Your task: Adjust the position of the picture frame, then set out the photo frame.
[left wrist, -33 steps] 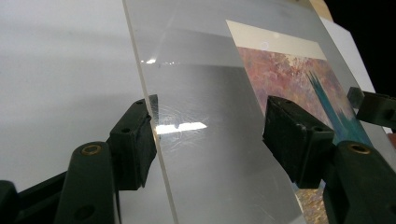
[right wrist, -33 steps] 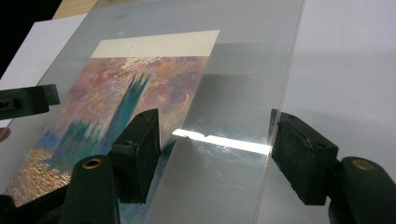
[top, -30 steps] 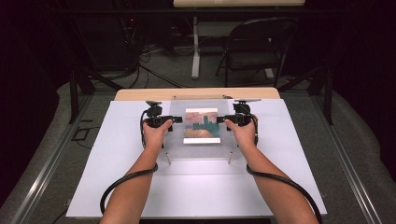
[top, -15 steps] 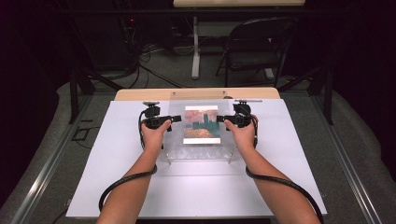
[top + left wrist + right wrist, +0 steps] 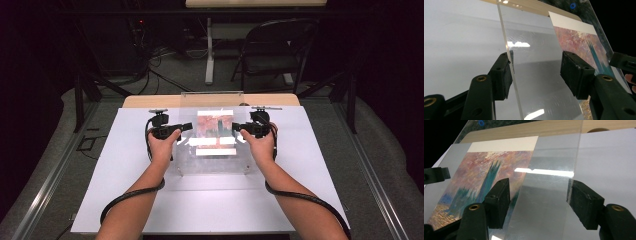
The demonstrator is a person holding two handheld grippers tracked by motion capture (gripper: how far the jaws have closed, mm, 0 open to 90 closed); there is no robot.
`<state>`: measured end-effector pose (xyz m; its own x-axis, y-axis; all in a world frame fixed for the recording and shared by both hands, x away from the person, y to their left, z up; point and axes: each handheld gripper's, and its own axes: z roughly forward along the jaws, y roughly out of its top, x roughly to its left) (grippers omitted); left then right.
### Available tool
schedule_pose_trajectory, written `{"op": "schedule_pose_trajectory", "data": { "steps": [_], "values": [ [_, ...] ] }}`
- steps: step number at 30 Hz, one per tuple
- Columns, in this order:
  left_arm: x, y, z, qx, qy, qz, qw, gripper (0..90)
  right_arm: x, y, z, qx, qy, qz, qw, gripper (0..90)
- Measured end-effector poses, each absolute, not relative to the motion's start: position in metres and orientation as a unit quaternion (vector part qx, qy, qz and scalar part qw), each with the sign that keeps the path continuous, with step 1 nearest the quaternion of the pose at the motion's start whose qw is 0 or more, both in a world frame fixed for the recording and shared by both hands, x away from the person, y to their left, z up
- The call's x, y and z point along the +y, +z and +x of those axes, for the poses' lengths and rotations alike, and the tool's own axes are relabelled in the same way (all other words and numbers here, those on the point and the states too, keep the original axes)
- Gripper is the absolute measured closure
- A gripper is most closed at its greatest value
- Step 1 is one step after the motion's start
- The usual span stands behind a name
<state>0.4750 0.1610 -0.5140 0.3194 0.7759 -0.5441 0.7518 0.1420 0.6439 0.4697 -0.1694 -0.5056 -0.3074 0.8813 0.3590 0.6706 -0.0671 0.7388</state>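
Clear acrylic sheet (image 5: 212, 160) blocks the painting (image 5: 215, 131).

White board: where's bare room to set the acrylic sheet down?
The white board is bare left of the left gripper, right of the right gripper out to its edge, and along the near strip between the forearms. The middle is crowded: the clear acrylic sheet and the painting print sit between both grippers.

High view overlooks table (image 5: 125, 175); gripper views close, sharing picture (image 5: 584, 42).
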Motion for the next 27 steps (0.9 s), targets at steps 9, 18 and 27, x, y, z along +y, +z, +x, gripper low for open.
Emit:
{"op": "schedule_pose_trajectory", "data": {
  "steps": [9, 18, 27],
  "values": [
    [0.162, -0.506, 0.467, 0.575, 0.024, 0.656, 0.489, 44.6, -0.168, -0.499, 0.463, 0.676, 0.454, 0.565, 0.132, 35.0],
    [0.164, -0.502, 0.462, 0.568, 0.025, 0.658, 0.493, 46.1, -0.168, -0.494, 0.457, 0.679, 0.456, 0.557, 0.140, 35.0],
    [0.168, -0.497, 0.455, 0.562, 0.027, 0.656, 0.504, 48.2, -0.168, -0.489, 0.451, 0.682, 0.461, 0.547, 0.153, 35.1]
  ]
}}
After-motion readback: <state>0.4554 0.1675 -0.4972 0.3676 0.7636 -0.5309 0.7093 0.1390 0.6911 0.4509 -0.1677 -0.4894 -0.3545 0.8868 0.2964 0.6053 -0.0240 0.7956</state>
